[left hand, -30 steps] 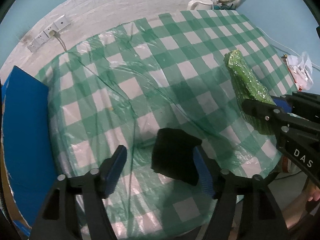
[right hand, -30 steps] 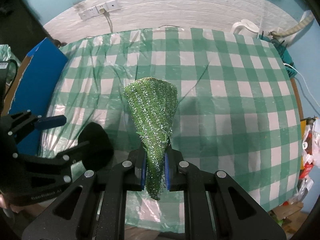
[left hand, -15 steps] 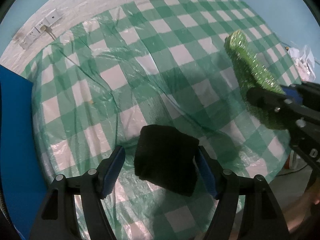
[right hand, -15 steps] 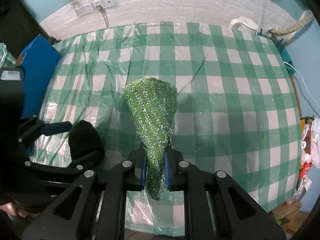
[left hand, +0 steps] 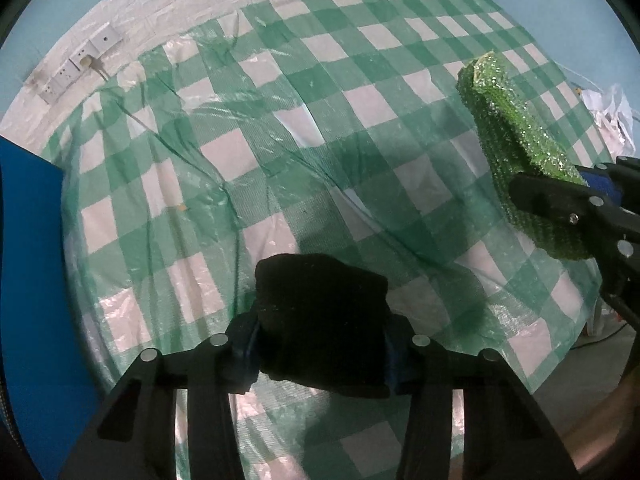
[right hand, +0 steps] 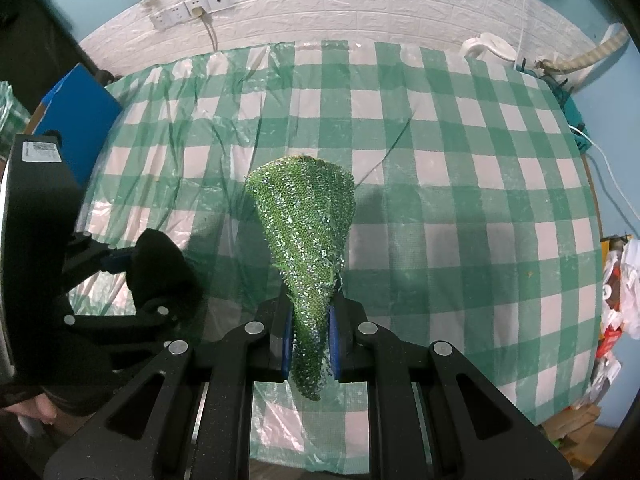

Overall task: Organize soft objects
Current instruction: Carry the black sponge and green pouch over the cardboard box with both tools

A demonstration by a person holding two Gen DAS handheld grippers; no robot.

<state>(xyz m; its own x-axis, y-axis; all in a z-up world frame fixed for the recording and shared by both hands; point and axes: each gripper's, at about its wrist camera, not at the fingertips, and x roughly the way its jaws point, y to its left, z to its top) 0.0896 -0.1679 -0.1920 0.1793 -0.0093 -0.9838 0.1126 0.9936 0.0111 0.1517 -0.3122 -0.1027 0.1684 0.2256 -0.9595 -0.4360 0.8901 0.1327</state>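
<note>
A black soft block (left hand: 320, 320) lies on the green-checked tablecloth (left hand: 280, 160) near its front edge. My left gripper (left hand: 320, 346) points down over it, and its jaws are closing with the block between them, the pads touching both of its sides. In the right wrist view the same block (right hand: 160, 268) and left gripper (right hand: 132, 280) sit at the left. My right gripper (right hand: 310, 336) is shut on a glittery green scrubbing cloth (right hand: 304, 232), held above the table. That cloth (left hand: 516, 152) also shows at the right of the left wrist view.
A blue box (right hand: 80, 112) stands off the table's left side. Wall sockets (right hand: 192, 10) with a cable are on the white brick wall behind. A white object (right hand: 488, 46) and cords sit at the back right corner, with plastic bags (right hand: 616, 300) beyond the right edge.
My left gripper has come down around the black block and its jaws have narrowed from wide apart onto the block's sides. The right gripper and the green cloth have kept still.
</note>
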